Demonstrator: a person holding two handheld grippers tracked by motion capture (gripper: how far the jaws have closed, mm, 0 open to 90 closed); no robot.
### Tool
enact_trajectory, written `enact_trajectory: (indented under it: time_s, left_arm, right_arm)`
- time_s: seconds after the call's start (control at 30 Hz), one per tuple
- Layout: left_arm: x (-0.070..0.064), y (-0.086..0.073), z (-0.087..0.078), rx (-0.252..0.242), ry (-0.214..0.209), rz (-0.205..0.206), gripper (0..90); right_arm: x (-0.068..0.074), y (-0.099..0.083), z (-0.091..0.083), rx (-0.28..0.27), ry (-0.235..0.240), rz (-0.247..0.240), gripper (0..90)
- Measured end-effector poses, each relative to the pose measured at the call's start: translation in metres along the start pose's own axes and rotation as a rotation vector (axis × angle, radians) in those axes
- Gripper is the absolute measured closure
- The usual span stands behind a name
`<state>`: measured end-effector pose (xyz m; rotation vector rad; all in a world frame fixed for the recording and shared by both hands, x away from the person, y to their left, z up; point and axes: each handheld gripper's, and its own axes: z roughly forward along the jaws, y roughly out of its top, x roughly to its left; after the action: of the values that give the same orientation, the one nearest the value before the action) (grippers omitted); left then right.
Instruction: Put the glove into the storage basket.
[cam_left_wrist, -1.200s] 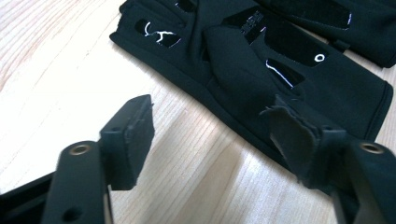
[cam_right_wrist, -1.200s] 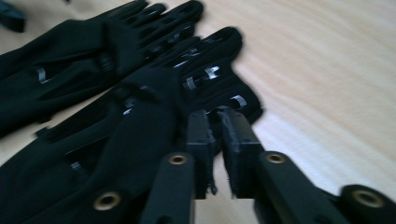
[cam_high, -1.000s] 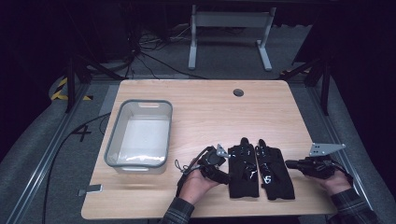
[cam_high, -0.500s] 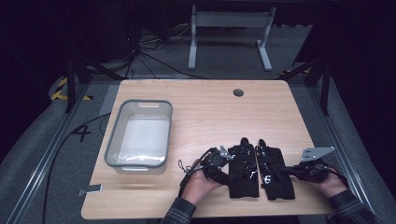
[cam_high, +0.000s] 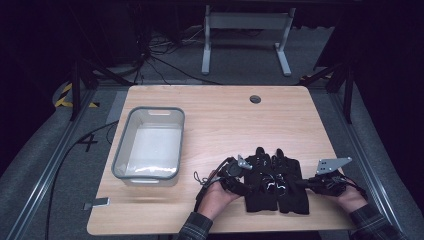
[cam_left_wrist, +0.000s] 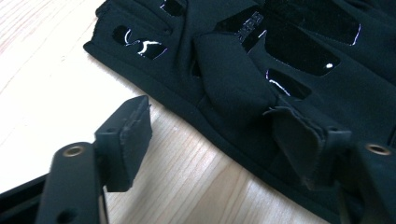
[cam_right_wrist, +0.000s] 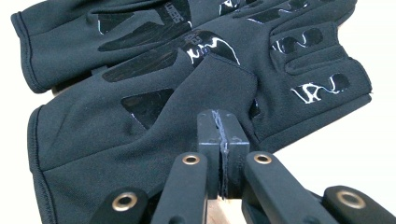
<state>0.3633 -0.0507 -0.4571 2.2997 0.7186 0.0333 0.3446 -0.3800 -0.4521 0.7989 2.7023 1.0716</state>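
At the near edge of the desk (cam_high: 300, 110) I hold the left gripper (cam_high: 239, 172) and the right gripper (cam_high: 307, 184) on either side of two black gloves, the left glove (cam_high: 261, 192) and the right glove (cam_high: 292, 192), which lie side by side, touching, flat on the wood toward the near right corner. In the left gripper view the jaws stand wide apart, one pad over bare wood and the other resting on the left glove's edge (cam_left_wrist: 224, 84); nothing is clamped. In the right gripper view the jaws are pressed together at the edge of the right glove (cam_right_wrist: 140, 126), and I cannot tell whether any fabric is pinched between them. I judge the step in hand to be the approach for picking up the gloves; the next move calls for closing the left jaws over the fabric edge. Compared with the earlier frames, the right gripper has moved inward to the glove, and the left has advanced slightly. Farther off, near the left edge, stands the clear bin (cam_high: 122, 150), holding nothing.
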Motion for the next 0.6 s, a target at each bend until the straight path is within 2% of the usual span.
enact_trajectory:
  time_s: [0.17,0.3,0.33,0.43,0.6]
  left_arm:
    - [-0.003,0.0012,0.0023,0.003,-0.006,0.006,44.9]
    - [-0.0059,0.0024,0.0031,0.007,0.023,0.021,55.7]
    - [-0.0062,0.0026,0.0032,0.008,0.024,0.022,61.9]
    - [-0.0055,0.003,0.004,0.005,0.022,0.004,74.9]
    - [-0.004,0.0045,0.0028,0.006,0.007,-0.016,82.3]
  right_arm:
    - [0.0002,0.0006,0.0006,0.001,0.005,-0.003,89.8]
    - [0.0004,0.0007,0.0007,0.002,0.006,-0.005,89.8]
    - [0.0005,0.0008,0.0008,0.002,0.006,-0.007,89.8]
    - [0.0008,0.0009,0.0011,0.002,0.005,-0.008,89.8]
    - [0.0008,0.0011,0.0014,0.001,0.007,-0.01,89.8]
